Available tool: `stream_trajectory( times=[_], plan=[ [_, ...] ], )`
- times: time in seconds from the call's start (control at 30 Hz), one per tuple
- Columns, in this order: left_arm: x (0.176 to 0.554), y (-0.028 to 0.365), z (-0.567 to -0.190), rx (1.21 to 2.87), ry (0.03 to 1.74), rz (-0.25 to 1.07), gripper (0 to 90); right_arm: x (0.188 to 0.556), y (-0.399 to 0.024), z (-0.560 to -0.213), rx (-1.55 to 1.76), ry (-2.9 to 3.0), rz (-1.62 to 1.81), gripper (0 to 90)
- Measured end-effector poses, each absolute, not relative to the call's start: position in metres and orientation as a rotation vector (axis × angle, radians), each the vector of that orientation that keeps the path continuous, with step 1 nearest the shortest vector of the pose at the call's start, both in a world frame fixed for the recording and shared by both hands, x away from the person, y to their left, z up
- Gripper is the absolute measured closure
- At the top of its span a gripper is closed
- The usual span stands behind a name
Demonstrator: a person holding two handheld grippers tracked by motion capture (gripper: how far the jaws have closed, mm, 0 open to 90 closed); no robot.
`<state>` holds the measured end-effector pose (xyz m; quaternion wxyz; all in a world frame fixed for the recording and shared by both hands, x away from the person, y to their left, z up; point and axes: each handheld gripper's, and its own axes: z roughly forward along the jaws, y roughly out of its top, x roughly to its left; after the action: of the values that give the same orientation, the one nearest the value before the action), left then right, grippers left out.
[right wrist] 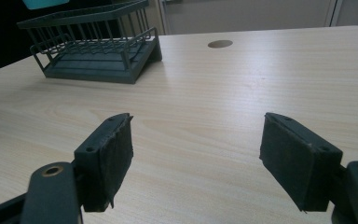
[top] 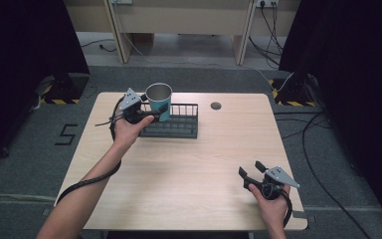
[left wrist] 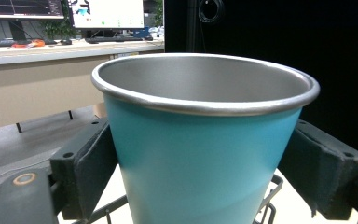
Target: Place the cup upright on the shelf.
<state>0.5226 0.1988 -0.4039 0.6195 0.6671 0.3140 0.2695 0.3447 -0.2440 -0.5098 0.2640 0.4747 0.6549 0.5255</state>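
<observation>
Teal cup [top: 159, 102] upright, mouth up, pinched by left hand-held gripper [top: 154, 113] above far-left rack [top: 179, 127]; right hand-held gripper [top: 251, 172] spread.

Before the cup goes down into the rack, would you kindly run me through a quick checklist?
1. Left gripper shut on the teal cup, pads on both sides: ok.
2. Cup upright, opening up: ok.
3. Cup above the black wire rack: ok, over its left end.
4. Rack free of other items: ok where visible.
5. Right gripper open, apart from the rack, near the table's front right corner: ok.
6. Cup contents: cannot tell, bottom hidden.
</observation>
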Motion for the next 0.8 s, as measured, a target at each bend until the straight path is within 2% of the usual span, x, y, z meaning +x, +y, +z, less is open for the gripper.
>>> stream_trajectory(
  times=[0.8],
  plan=[
    [0.541, 0.193, -0.408, 1.536, 0.770, 0.644, 14.4, 0.345, -0.245, -0.510, 1.285, 1.768, 1.424, 26.0]
  ],
)
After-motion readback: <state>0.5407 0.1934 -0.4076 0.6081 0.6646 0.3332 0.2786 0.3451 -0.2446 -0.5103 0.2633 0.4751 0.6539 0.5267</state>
